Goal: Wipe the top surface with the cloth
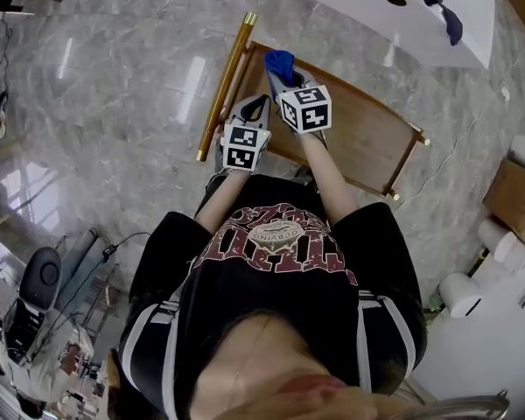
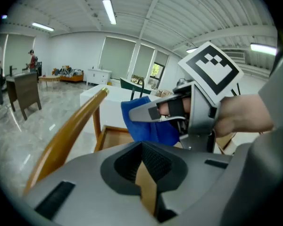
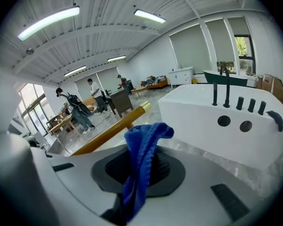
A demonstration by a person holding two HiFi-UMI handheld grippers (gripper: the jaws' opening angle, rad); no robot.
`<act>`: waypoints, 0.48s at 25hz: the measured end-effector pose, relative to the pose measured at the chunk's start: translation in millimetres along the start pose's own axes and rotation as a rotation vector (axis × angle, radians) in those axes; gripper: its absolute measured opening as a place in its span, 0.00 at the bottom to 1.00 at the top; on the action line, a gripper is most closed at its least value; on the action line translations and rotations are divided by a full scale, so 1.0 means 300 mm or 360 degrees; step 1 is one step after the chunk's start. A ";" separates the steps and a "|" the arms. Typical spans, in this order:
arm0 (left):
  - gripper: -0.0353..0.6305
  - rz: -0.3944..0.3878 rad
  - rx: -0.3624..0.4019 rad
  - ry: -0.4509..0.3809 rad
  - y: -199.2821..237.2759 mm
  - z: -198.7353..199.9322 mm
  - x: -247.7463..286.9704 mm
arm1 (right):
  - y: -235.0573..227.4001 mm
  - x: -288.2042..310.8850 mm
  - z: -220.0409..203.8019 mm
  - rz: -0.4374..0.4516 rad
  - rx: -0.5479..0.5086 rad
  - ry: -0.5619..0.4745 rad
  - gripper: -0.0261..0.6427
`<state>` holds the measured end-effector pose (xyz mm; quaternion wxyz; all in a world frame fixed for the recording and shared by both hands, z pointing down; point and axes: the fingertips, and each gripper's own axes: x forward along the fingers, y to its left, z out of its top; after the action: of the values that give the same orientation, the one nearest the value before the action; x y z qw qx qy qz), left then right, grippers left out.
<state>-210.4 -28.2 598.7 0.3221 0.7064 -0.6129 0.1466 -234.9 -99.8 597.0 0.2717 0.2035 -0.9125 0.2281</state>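
Note:
A low wooden table top (image 1: 360, 131) with a round wooden rail (image 1: 225, 86) along its left side stands in front of me. My right gripper (image 1: 285, 75) is shut on a blue cloth (image 1: 278, 60), held over the table's far left corner. In the right gripper view the cloth (image 3: 142, 147) hangs pinched between the pads of that gripper (image 3: 139, 167). My left gripper (image 1: 259, 106) hovers just left of it, jaws together with nothing in them. The left gripper view shows its own gripper (image 2: 144, 167), the right gripper (image 2: 156, 111) with the cloth (image 2: 146, 125), and the rail (image 2: 68, 133).
A white tub (image 1: 376, 24) with black taps (image 3: 225, 92) stands beyond the table. Cardboard boxes (image 1: 514, 195) and paper rolls (image 1: 460, 294) sit at the right. Marble floor (image 1: 114, 94) spreads to the left. People stand far back in the room (image 3: 75, 109).

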 end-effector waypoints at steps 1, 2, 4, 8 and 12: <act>0.12 -0.0026 -0.0046 0.0018 -0.001 -0.033 0.015 | -0.006 0.027 -0.016 -0.0003 -0.0019 0.0023 0.13; 0.12 -0.0058 -0.0074 0.0036 -0.005 -0.064 0.031 | -0.013 0.052 -0.030 -0.0010 -0.0040 0.0045 0.13; 0.12 -0.0114 -0.0080 0.0083 -0.017 -0.127 0.065 | -0.025 0.098 -0.057 -0.0027 -0.0073 0.0091 0.13; 0.12 -0.0148 0.0018 0.0262 -0.020 -0.261 0.104 | -0.022 0.189 -0.096 -0.0029 -0.0059 0.0178 0.13; 0.12 -0.0180 0.0007 0.0394 -0.029 -0.361 0.132 | -0.030 0.261 -0.128 -0.0033 -0.0010 0.0257 0.13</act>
<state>-173.5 10.3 701.2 0.4016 0.7170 -0.5273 0.2156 -275.2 -106.3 674.6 0.3473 0.1932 -0.8863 0.2379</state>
